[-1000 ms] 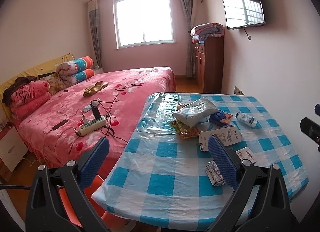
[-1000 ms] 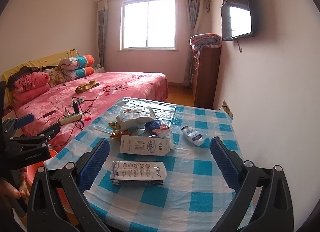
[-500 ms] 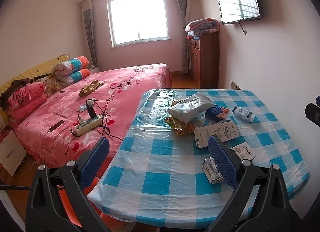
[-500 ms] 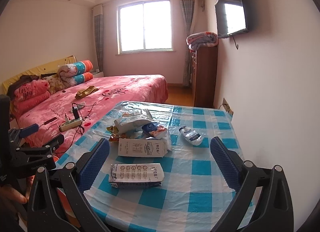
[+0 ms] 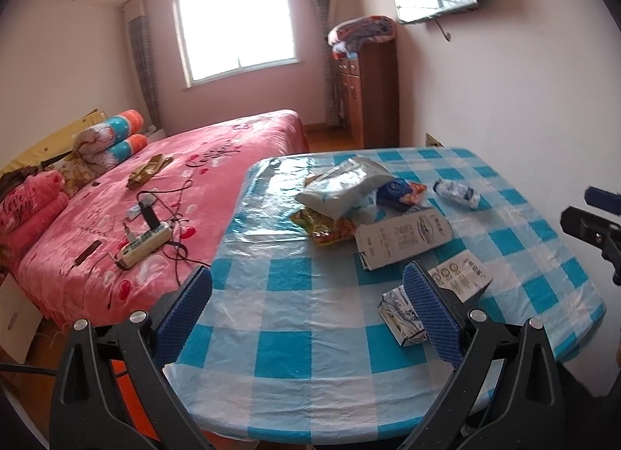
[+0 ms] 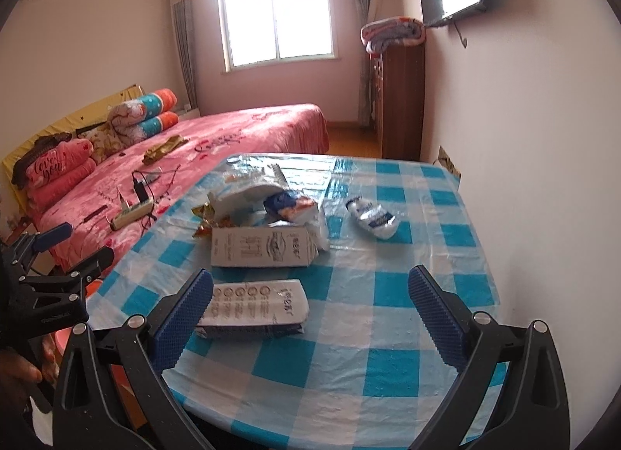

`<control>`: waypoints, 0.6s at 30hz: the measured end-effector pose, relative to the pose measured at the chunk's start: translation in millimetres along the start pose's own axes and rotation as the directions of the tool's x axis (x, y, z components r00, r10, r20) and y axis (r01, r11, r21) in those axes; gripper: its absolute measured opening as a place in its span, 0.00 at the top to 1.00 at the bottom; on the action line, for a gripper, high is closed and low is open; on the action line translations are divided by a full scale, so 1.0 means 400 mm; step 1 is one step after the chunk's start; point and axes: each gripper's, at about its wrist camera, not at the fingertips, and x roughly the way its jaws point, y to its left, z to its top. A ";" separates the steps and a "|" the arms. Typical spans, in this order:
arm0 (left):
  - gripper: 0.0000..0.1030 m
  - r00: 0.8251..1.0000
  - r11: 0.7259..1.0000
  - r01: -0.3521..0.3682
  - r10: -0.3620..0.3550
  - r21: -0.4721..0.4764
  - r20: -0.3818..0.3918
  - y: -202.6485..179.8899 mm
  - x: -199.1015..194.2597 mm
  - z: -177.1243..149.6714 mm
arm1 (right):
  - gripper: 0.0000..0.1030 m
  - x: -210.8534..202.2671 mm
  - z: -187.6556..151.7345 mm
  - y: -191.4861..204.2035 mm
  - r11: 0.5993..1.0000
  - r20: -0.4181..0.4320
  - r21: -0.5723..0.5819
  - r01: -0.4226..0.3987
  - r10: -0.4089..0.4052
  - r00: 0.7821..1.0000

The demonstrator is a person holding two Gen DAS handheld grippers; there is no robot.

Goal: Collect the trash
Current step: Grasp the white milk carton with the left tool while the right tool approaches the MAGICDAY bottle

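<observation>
Carton flat on table, long axis crosswise, touching inner left pad of right gripper; jaws of both spread, empty; left gripper farther.

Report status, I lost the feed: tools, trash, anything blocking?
Left tool open, empty. Right tool open, empty, nearest the flat carton. Trash all on the table, untouched. Nothing blocking.
</observation>
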 end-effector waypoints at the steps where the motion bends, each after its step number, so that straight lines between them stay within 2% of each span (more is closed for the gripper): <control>1: 0.03 1.000 1.000 0.008 -0.008 0.015 -0.005 -0.007 0.008 -0.003 | 0.04 0.006 -0.003 -0.004 1.000 -0.007 0.000 -0.001 0.001 1.000; 5: 0.03 0.998 0.997 0.067 -0.066 0.050 -0.017 -0.027 0.028 -0.012 | 0.04 0.038 -0.015 -0.017 1.000 -0.048 0.000 -0.005 0.005 0.999; 9: 0.03 0.981 0.975 0.193 -0.189 0.109 -0.049 -0.053 0.048 -0.021 | 0.04 0.071 -0.026 -0.038 0.999 -0.105 0.030 -0.045 0.048 0.993; 11: 0.03 0.959 0.951 0.282 -0.275 0.123 -0.071 -0.066 0.062 -0.024 | 0.04 0.086 -0.031 -0.050 0.996 -0.131 0.059 -0.069 0.076 0.988; 12: 0.03 0.942 0.933 0.333 -0.324 0.132 -0.089 -0.074 0.073 -0.024 | 0.04 0.092 -0.033 -0.056 0.994 -0.145 0.073 -0.079 0.089 0.985; 15: 0.03 0.905 0.890 0.422 -0.403 0.174 -0.137 -0.102 0.103 -0.022 | 0.04 0.116 -0.043 -0.077 0.990 -0.187 0.109 -0.092 0.112 0.976; 18: 0.03 0.870 0.846 0.488 -0.450 0.215 -0.203 -0.137 0.147 -0.022 | 0.04 0.135 -0.049 -0.096 0.986 -0.210 0.133 -0.097 0.124 0.970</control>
